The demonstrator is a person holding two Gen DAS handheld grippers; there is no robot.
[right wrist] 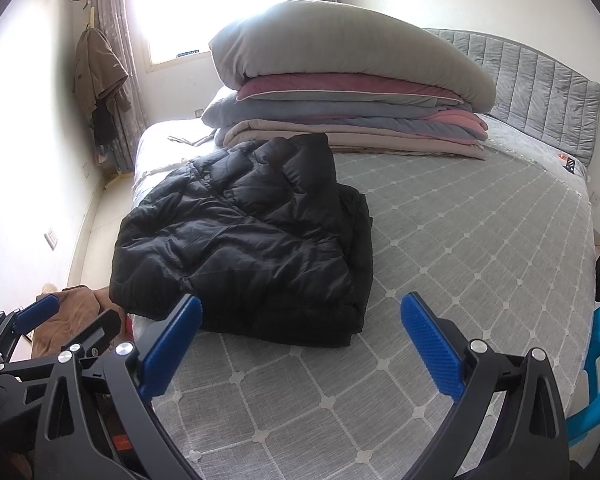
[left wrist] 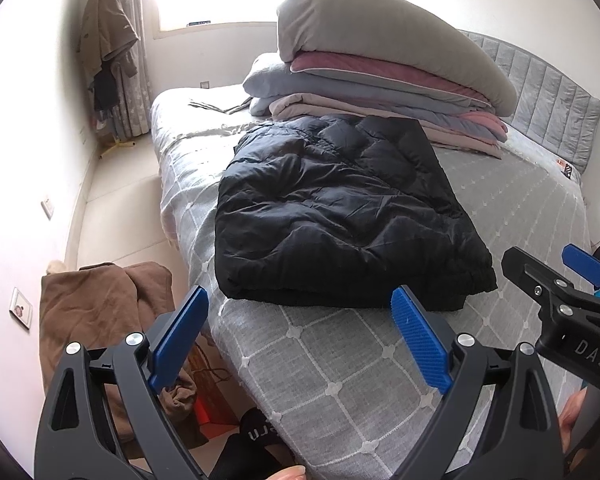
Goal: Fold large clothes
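Folded black jacket (right wrist: 244, 236) on grey grid bedspread (right wrist: 440, 264), quilt stack (right wrist: 340, 80) behind; both grippers' jaws spread, empty.

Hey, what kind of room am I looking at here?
Most likely a home bedroom. A bed with a grey quilted cover and padded headboard fills the room, a stack of folded duvets sits on it, and a folded black puffer jacket lies near the edge. Coats hang on a rack by the curtained window.

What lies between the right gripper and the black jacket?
Only bare grey bedspread separates the right gripper from the black jacket, per the right wrist view.
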